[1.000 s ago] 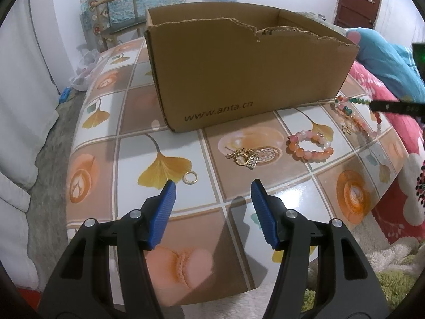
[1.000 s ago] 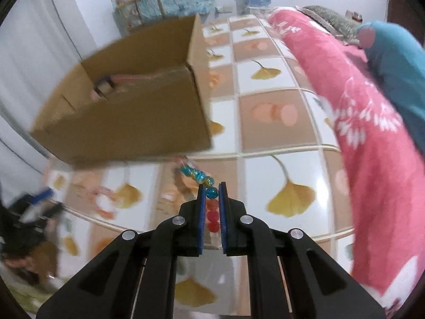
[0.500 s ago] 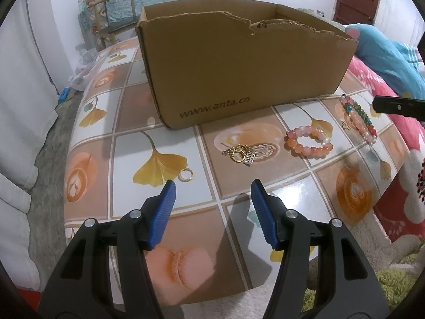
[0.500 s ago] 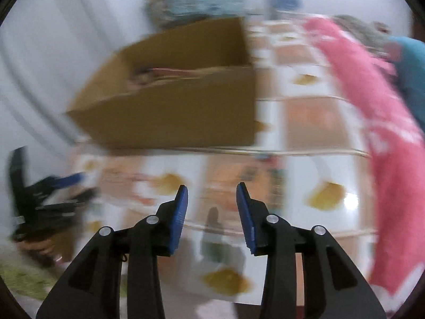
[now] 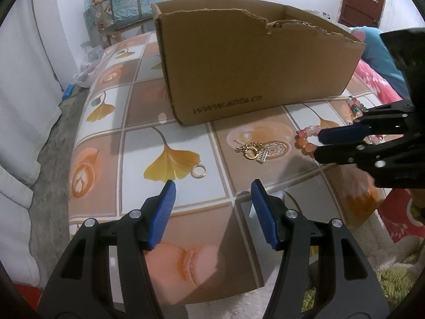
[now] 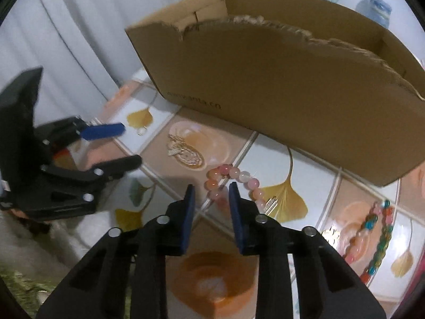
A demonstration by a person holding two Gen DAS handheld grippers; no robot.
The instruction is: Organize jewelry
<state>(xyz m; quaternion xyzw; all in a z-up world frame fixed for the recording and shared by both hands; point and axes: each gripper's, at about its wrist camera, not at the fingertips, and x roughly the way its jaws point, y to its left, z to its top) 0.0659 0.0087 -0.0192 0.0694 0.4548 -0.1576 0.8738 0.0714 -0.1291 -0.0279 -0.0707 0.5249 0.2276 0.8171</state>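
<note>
- Fingers on my left gripper (image 5: 212, 190) stand spread, with nothing between them, hanging over the tabletop (image 5: 186, 228).
- Just ahead of the left fingertip lies a small gold ring (image 5: 199, 171), on the tip of a yellow leaf print.
- Further ahead of my left fingers, slightly to the right, sits a gold chain bracelet (image 5: 250, 152), loose on a peach tile.
- Over on my right gripper (image 6: 211, 192) the fingers have just been closing; a narrow gap is left between them.
- I see the near arc of a pink bead bracelet (image 6: 233, 176) right at that gap. It lies flat on the tabletop, and the pads do not press on it.
- From the left view, the right fingers (image 5: 336, 133) reach in from the side over that same bracelet.
- Well off to the right of my right fingers, near the tabletop's edge, lies a multicoloured bead strand (image 6: 377, 230).
- Beyond everything, a torn-rimmed cardboard box (image 5: 255, 69) stands upright on the tabletop, its printed wall facing both grippers.
</note>
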